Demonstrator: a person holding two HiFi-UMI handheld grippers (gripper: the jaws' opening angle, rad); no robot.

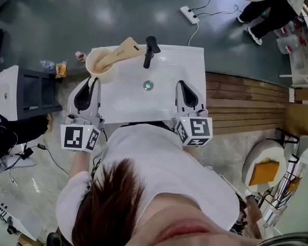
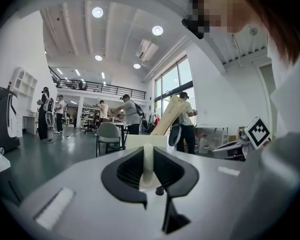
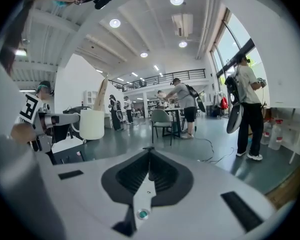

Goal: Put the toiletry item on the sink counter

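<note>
A cream cup (image 1: 99,65) with a tan tube (image 1: 122,50) leaning in it is over the back-left corner of the white sink counter (image 1: 169,65). My left gripper (image 1: 92,82) is shut on the cup's handle (image 2: 148,164), a cream strip clamped upright between the black pads. I cannot tell whether the cup rests on the counter. My right gripper (image 1: 181,85) hovers over the counter's right side, jaws shut with nothing between them (image 3: 149,151). The right gripper view shows the cup (image 3: 92,124) and the tube (image 3: 101,96) at its left.
A black faucet (image 1: 151,50) stands at the counter's back and a drain (image 1: 148,85) lies mid-basin. A black cabinet (image 1: 38,91) is to the left, a slatted wooden platform (image 1: 246,99) to the right. A power strip (image 1: 189,14) lies on the floor; people stand further off.
</note>
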